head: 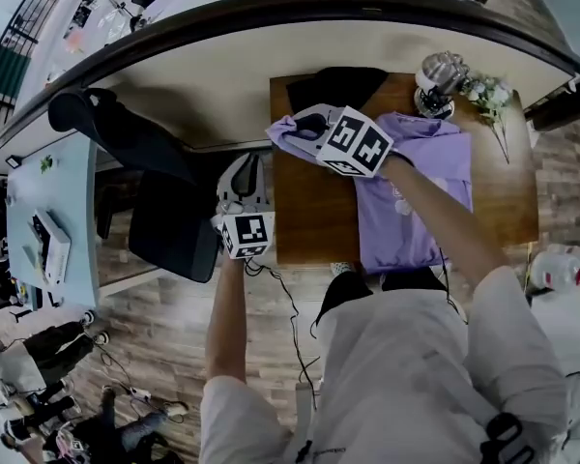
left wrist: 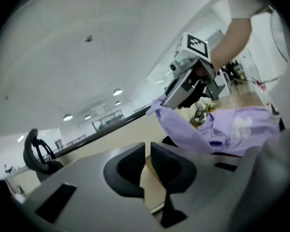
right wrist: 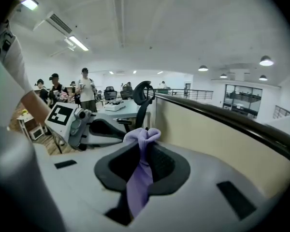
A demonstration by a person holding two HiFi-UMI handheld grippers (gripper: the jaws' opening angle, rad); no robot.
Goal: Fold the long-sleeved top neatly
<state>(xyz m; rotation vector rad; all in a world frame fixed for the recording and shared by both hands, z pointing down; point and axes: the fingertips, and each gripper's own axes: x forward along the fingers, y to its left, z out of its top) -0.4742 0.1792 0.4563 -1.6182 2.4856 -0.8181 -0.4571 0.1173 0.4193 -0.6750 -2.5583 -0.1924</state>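
There, vase (head: 439,73) with flowers (head: 488,93) beside top (head: 416,187)

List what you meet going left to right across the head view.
Light-blue desk → black office chair → left claw → right claw, pinching the purple top → vase of flowers

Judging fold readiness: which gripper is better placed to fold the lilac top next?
Probably right: the right gripper is shut on the lilac long-sleeved top, held above the brown wooden table; the left gripper is shut and empty beside it.
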